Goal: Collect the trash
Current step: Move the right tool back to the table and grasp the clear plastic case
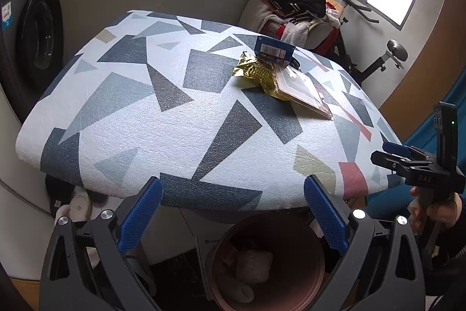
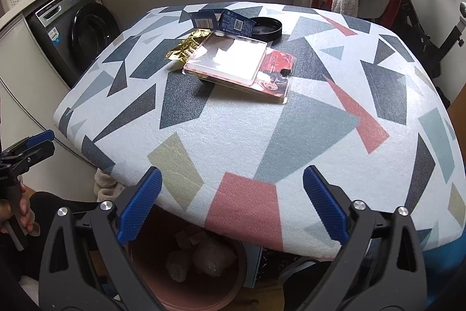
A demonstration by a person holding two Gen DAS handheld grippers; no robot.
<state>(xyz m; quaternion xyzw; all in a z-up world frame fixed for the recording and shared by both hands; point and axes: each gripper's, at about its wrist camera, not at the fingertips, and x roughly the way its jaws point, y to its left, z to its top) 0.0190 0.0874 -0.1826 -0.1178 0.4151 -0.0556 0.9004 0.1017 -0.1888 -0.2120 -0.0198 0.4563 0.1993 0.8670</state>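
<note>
Both claws spread wide and empty: left gripper, right gripper, hovering over near table edge. Trash clustered far across patterned cloth: gold wrapper touching pink flat package, blue cards, black lid behind. Under the edge, pink bin holding crumpled white paper

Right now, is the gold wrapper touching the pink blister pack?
Touching. In the right wrist view the pink blister pack lies over an edge of the gold wrapper; the left wrist view shows the same overlap.
</note>
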